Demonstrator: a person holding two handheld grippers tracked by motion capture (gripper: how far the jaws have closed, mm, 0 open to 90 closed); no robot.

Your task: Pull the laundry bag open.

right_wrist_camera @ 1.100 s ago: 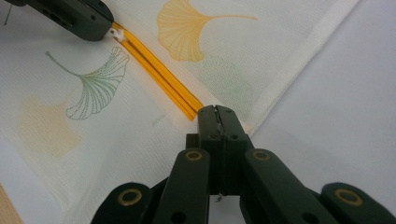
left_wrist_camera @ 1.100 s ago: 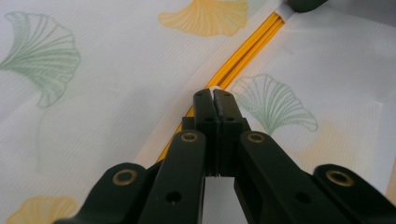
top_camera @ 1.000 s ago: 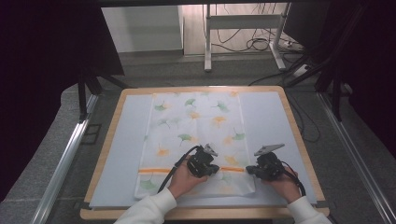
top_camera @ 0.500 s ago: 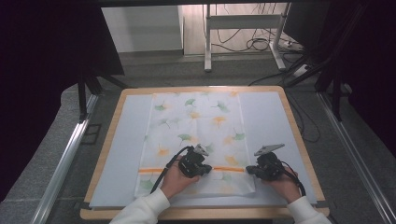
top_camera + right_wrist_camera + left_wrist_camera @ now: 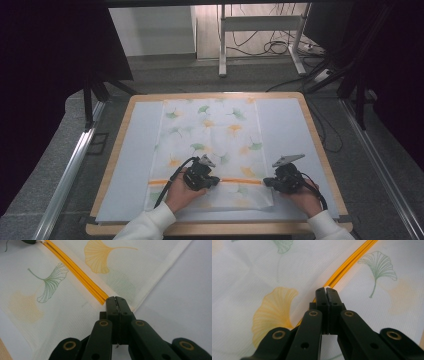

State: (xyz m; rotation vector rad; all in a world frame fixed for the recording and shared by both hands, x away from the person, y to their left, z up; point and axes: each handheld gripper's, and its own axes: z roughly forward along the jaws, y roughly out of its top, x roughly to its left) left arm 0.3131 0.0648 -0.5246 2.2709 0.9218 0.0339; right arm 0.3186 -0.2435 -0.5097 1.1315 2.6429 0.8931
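Both grippers pinched on the orange zipper line of a leaf-print mesh bag.

Bag (image 5: pixel 210 145) lies flat mid-table on a pale mat (image 5: pixel 135 150), wooden table edge (image 5: pixel 320 150) around it. Left gripper (image 5: pixel 326 291): jaws pressed together at the zipper (image 5: pixel 352 262), probably on its pull, which is hidden. Right gripper (image 5: pixel 116 300): jaws pinching the zipper's end by the bag's side hem. Cables and a metal stand beyond the table. No legible writing.
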